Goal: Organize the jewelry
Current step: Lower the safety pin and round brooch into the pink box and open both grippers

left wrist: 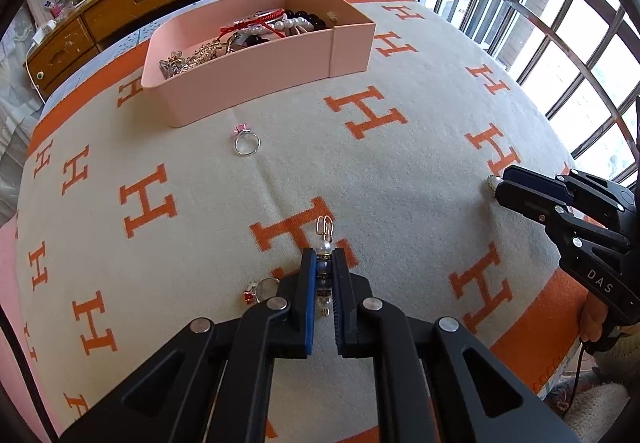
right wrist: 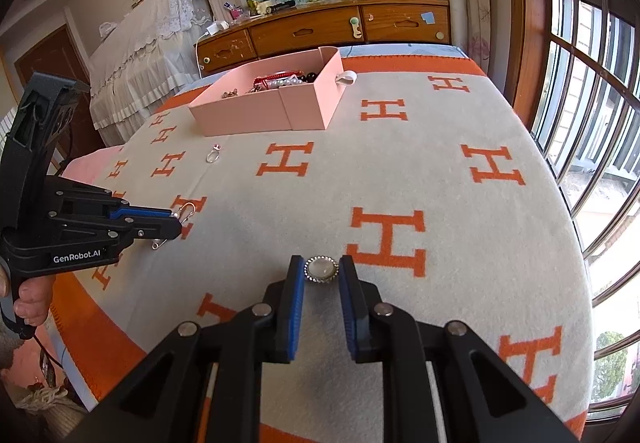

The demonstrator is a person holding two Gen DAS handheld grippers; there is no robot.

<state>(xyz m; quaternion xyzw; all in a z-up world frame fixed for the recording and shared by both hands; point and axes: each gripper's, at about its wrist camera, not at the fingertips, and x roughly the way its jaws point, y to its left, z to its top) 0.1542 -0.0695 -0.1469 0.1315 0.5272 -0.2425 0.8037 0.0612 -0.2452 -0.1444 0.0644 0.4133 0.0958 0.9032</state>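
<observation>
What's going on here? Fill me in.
A person is tidying jewelry on an orange-and-cream H-patterned blanket with two handheld tongs. The left tongs are shut on a beaded pearl earring with a gold hook. The right tongs straddle a round white brooch with a sparkly rim, apparently gripping it. A silver ring with a pink stone lies before the pink jewelry tray, already part-filled.

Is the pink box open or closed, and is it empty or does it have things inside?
Open and not empty. The pink box has no lid on top, and beads, a red cord and metal pieces lie inside.
</observation>
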